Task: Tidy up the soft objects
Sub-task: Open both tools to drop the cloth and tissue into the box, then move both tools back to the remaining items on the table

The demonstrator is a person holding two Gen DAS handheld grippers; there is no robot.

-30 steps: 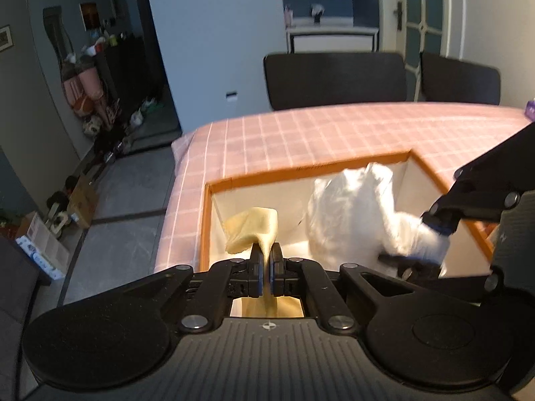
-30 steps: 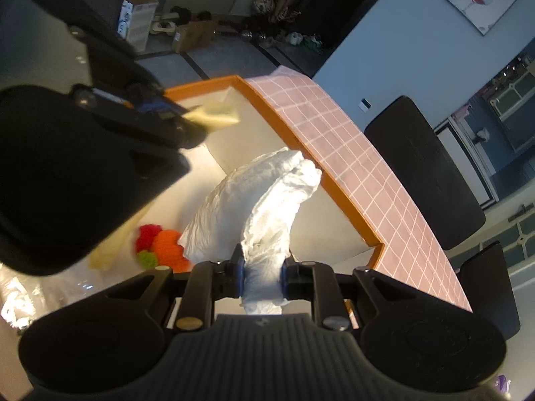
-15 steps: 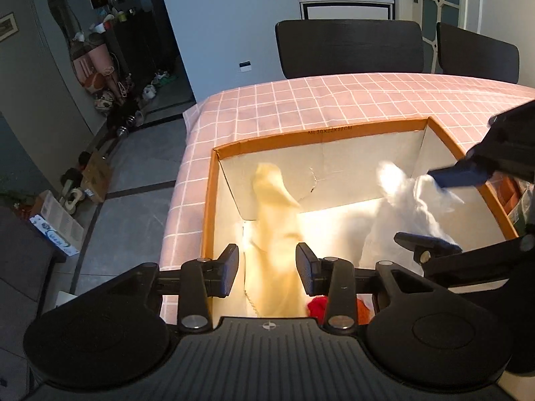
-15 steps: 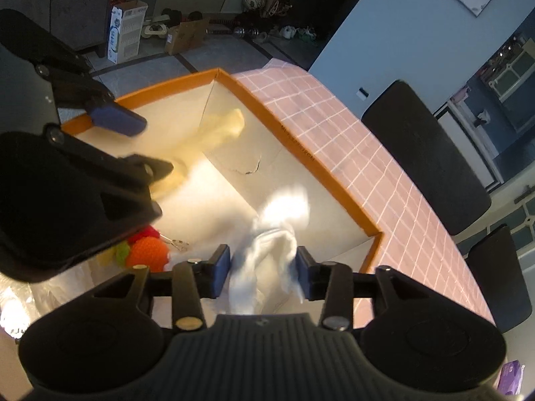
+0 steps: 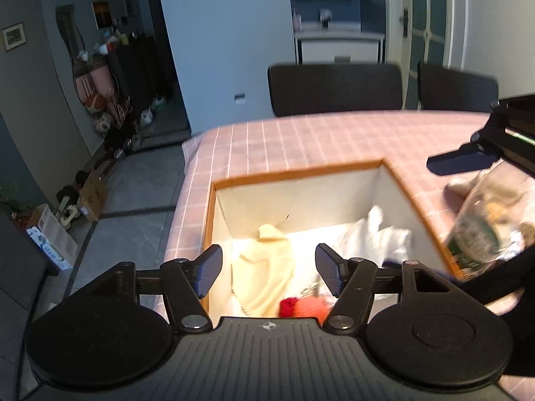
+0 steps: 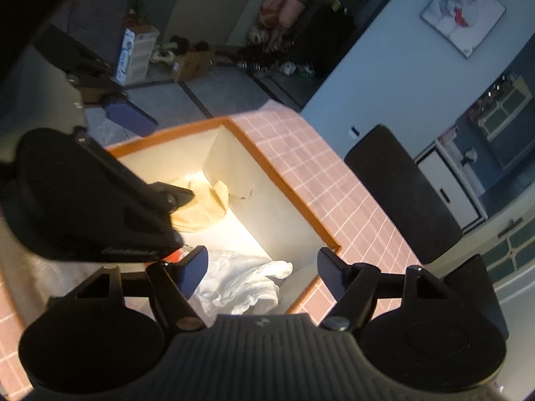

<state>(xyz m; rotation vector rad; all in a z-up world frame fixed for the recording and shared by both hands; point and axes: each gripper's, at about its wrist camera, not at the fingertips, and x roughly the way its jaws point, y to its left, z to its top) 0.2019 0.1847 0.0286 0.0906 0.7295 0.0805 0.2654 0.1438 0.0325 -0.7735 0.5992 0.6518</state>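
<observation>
An orange-rimmed box with white inner walls sits on the pink checked table. A yellow cloth lies in its left part, and it also shows in the right wrist view. A white cloth lies crumpled in the right part. A red and orange plush lies at the box's near side. My left gripper is open and empty above the box. My right gripper is open and empty above the white cloth.
A clear plastic bag with items lies on the table right of the box. Two black chairs stand behind the table. The floor at left holds boxes and clutter.
Both grippers let go of their cloths, opened wide and lifted away. The yellow and white cloths dropped and now lie on the box floor.
</observation>
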